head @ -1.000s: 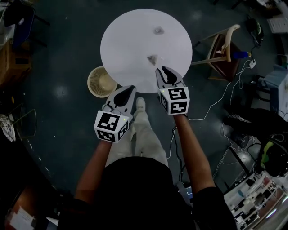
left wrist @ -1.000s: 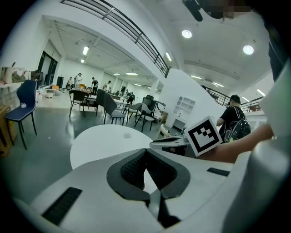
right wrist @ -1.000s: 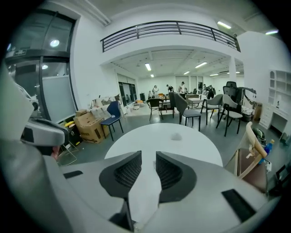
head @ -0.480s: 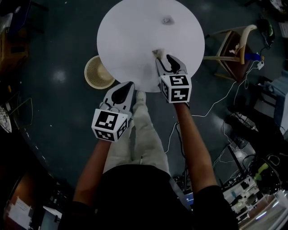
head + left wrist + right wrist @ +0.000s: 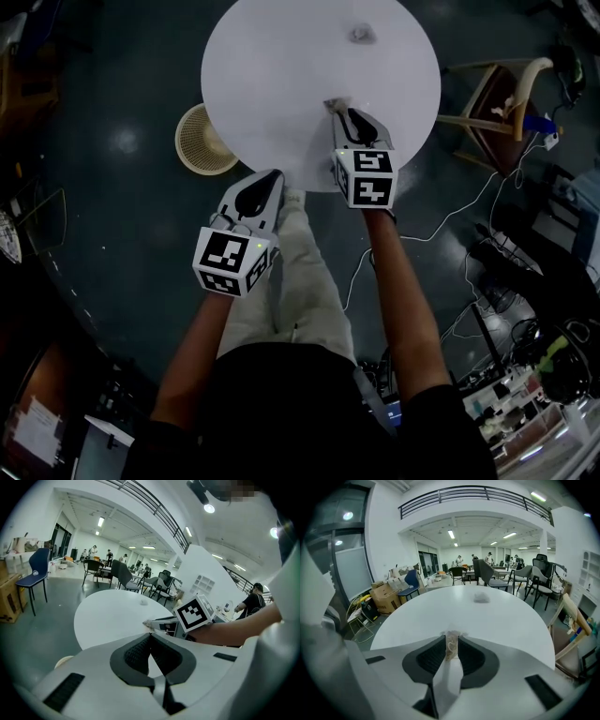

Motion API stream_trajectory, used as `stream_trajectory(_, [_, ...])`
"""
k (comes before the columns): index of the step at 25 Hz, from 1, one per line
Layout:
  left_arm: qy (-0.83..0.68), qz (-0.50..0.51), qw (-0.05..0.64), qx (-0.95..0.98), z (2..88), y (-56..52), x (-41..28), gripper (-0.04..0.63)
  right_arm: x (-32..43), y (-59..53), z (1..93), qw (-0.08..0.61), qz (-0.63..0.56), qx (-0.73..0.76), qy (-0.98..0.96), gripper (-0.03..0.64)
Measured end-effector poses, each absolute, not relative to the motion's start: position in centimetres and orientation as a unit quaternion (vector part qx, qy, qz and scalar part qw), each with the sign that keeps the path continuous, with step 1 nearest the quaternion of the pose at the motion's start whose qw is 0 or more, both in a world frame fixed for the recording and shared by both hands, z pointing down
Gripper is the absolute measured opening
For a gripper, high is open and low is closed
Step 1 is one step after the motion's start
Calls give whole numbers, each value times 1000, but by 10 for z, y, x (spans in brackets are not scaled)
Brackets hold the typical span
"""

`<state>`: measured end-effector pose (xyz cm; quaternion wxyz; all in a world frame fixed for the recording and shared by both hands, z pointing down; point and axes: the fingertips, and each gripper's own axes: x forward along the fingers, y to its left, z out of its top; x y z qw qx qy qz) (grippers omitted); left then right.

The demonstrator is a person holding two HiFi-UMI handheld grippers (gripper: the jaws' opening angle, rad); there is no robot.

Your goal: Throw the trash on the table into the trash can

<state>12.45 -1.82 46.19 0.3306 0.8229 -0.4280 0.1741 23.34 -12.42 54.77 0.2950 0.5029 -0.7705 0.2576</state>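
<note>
Trash can (image 5: pixel 202 141), one wicker basket, stands on the floor at left, just beside the round table (image 5: pixel 272 75). Right of it the left gripper (image 5: pixel 270 178) hangs off the table edge, jaws together and empty. Further right, the right gripper (image 5: pixel 339 111) has just been closing and now pinches a crumpled scrap (image 5: pixel 451 645) at its very tips, near the table's middle. A second scrap (image 5: pixel 361 35) lies well apart at the upper right, two pieces in all. With so shallow a bite, the scrap could slip free when lifted.
</note>
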Motion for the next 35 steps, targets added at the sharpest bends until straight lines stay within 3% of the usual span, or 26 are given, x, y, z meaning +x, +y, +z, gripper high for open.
stream_trajectory(5, [-433, 175, 336, 818, 465, -20, 121, 8, 230, -125, 548, 296, 253, 504, -771, 52])
stream_trajectory(21, [-483, 164, 336, 791, 474, -26, 108, 8, 215, -126, 548, 298, 248, 479, -787, 29])
stream_trajectory(35, [-529, 135, 343, 765, 482, -7, -2, 8, 89, -94, 552, 297, 262, 438, -807, 29])
